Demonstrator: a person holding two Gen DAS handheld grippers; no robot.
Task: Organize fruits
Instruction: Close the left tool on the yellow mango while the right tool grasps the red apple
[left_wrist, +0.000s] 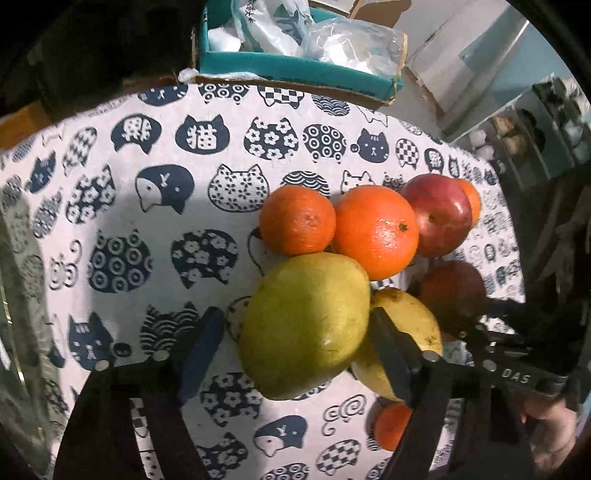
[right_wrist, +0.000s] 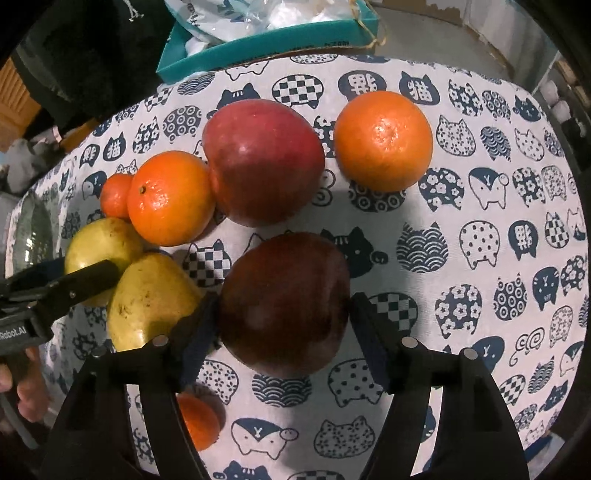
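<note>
A green-yellow pear (left_wrist: 306, 325) lies on the cat-print cloth (left_wrist: 147, 229) between the fingers of my left gripper (left_wrist: 297, 321). The right pad touches it, and a sliver of cloth shows at the left pad, so the gripper is open. A second pear (left_wrist: 410, 321) lies just right of it. My right gripper (right_wrist: 284, 301) stands open around a dark red apple (right_wrist: 284, 302) resting on the cloth, with a thin gap at the right pad. Behind it lie a red apple (right_wrist: 262, 162), two oranges (right_wrist: 384, 140) (right_wrist: 170, 199) and a small mandarin (right_wrist: 116, 195).
A teal box (left_wrist: 295, 70) stuffed with plastic bags stands past the cloth's far edge. A small orange (right_wrist: 199, 421) lies under my right gripper's left finger. A glassy object (right_wrist: 33, 229) sits at the far left. A person's hand (left_wrist: 546, 435) holds the right tool.
</note>
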